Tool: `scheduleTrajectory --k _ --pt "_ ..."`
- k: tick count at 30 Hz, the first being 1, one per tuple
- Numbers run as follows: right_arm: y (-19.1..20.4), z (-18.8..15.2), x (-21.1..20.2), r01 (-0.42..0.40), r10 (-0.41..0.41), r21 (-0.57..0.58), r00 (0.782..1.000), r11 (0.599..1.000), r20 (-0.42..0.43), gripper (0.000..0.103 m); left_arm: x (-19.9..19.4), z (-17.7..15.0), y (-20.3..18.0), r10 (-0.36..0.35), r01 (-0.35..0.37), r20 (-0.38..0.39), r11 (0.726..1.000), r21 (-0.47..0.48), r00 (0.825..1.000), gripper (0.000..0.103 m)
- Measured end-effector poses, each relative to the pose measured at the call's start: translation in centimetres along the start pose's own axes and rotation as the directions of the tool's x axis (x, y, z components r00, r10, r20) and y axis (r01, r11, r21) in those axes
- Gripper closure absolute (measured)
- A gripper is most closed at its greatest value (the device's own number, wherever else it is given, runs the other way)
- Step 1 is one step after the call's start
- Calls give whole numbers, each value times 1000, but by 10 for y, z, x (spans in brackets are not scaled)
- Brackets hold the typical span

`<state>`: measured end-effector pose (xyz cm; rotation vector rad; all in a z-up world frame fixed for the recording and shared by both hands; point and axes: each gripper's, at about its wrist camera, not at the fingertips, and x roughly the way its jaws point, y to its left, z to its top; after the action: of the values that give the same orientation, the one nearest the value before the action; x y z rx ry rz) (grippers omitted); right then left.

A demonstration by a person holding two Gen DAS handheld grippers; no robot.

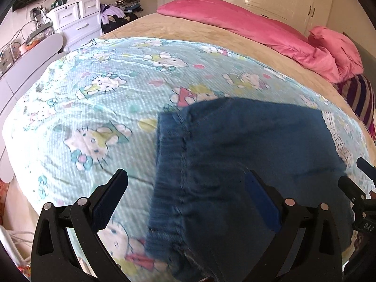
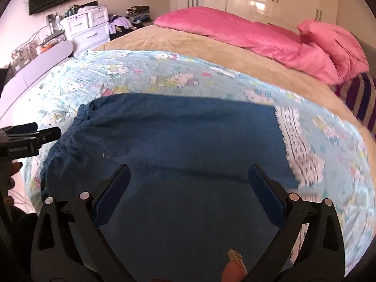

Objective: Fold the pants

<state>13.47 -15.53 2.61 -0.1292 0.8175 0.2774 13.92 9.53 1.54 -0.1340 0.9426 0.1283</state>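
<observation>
Right wrist view shows both grippers, right gripper (image 2: 189, 176) and left gripper (image 1: 185, 181), with jaws wide above the blue pants (image 2: 169, 141) near the bed's (image 2: 188, 44) front edge, so a shallow pinch risks catching the printed sheet (image 2: 329, 145) underneath.

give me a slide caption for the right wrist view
Right gripper open over blue pants spread on a cartoon-print sheet, left gripper at their left edge.

Light: bright daylight, glare on far wardrobe doors (image 2: 258, 2).
Blur: motion smear on pants (image 1: 246, 155).
Edges: fisheye bending, dark corners.
</observation>
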Motion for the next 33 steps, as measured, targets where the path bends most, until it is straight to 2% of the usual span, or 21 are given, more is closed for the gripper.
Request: scheduleTrajectory --k 5,9,17,20,22,25,30,33 --pt "7 24 25 -16 16 -34 1000 999 -17 8 19 23 14 14 -15 -7 1000 -25 1000 4" --pt "16 40 43 -33 31 -85 999 996 -29 8 45 42 27 5 -8 -58 998 -62 998 4" --pt "23 70 83 -36 27 -149 998 988 -61 8 83 60 39 7 -9 -82 1000 -30 997 4" --pt "27 78 99 -33 19 -186 997 982 -73 8 95 58 42 -19 17 -84 1000 -19 996 4" --pt "28 83 113 -46 28 -198 995 979 -93 8 106 57 44 -38 35 -115 999 -21 993 4" --pt "31 88 127 -41 19 -237 995 971 -94 8 113 56 47 -96 93 -123 995 -37 988 4" --pt "34 95 148 -77 45 -255 991 964 -126 8 114 60 47 -160 157 -77 987 -41 984 4" --pt "41 96 157 -80 41 -293 990 953 -137 8 117 63 45 -173 171 -52 985 -29 984 6"
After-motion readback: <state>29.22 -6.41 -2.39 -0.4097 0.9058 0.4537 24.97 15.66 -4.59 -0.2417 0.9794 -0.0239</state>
